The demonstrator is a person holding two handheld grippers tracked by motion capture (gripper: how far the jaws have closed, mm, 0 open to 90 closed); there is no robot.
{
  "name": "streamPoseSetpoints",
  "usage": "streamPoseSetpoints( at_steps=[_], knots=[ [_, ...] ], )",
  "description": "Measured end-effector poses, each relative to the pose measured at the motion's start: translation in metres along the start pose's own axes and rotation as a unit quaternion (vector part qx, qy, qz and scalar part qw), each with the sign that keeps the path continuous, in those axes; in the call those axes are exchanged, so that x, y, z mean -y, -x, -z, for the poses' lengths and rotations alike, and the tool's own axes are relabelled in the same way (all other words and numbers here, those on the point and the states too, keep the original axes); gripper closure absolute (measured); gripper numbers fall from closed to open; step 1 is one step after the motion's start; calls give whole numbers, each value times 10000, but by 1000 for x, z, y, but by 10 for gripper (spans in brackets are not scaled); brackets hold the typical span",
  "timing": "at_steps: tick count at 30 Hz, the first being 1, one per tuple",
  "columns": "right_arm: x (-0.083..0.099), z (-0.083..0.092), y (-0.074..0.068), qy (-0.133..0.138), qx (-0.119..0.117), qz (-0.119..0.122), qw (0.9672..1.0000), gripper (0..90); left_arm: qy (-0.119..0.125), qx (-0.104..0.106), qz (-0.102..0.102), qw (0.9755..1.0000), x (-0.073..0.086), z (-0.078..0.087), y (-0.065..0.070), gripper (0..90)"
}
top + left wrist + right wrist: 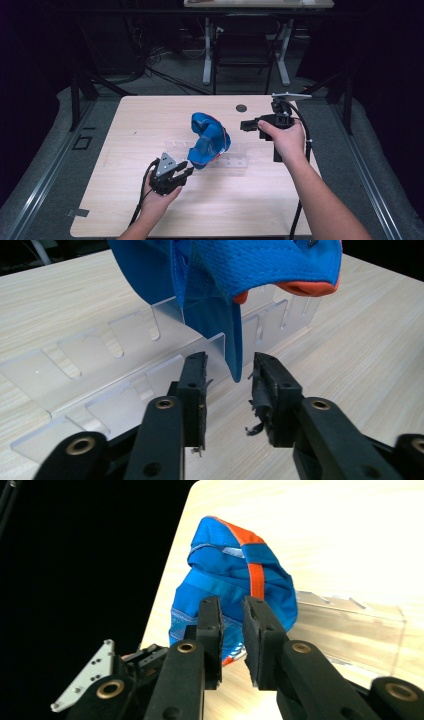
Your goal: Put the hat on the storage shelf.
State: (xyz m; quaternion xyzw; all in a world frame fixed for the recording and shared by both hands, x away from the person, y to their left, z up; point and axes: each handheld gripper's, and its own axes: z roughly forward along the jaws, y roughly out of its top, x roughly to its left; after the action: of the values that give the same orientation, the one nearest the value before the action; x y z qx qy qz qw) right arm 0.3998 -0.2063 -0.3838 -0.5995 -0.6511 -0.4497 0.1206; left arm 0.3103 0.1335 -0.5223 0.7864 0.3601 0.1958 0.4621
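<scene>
High view: pale wood table (125, 200), dark room, grey floor (50, 150)

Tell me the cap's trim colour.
Orange, on the blue cap; clearest in the right gripper view.

Wooden table (150, 210): pale top, rounded corners, taken as the reference.
- Small dark disc (241, 107): lying on the table near its far edge.
- Strip of grey tape (77, 213): at the table's near-left corner, partly over the edge.
- Black stand legs (80, 95): off the far-left corner; a second set (345, 95) off the far-right corner.
- Metal floor rails: one (45, 175) left of the table, one (370, 175) right of it.
- Dark chair (245, 50): beyond the far edge, under a white-legged desk (207, 50).
- Loose cables (165, 75): on the floor behind the table.
</scene>
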Motion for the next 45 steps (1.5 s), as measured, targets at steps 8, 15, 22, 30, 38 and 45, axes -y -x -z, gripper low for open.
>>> streamPoseSetpoints(
  at_steps=[8, 15, 22, 30, 38, 45],
  knots=[
    [8, 11, -1, 34, 268, 209, 9994, 754, -106, -98, 138, 9998, 10, 11, -11, 558],
    [17, 21, 6, 47, 378, 265, 9989, 721, -238, -192, 335, 9990, 25, 27, -27, 531],
    [25, 28, 10, 77, 743, 393, 9964, 689, -370, -258, 413, 9981, 36, 36, -36, 521],
    [40, 35, 19, -39, 1063, 546, 9928, 686, -457, -334, 479, 9973, 47, 51, -45, 511],
    [64, 40, 24, -51, 1413, 862, 9862, 671, -510, -369, 537, 9966, 60, 62, -52, 510],
    [86, 42, 34, 70, 1520, 920, 9841, 602, -468, -332, 582, 9967, 67, 63, -58, 510]
  ],
)
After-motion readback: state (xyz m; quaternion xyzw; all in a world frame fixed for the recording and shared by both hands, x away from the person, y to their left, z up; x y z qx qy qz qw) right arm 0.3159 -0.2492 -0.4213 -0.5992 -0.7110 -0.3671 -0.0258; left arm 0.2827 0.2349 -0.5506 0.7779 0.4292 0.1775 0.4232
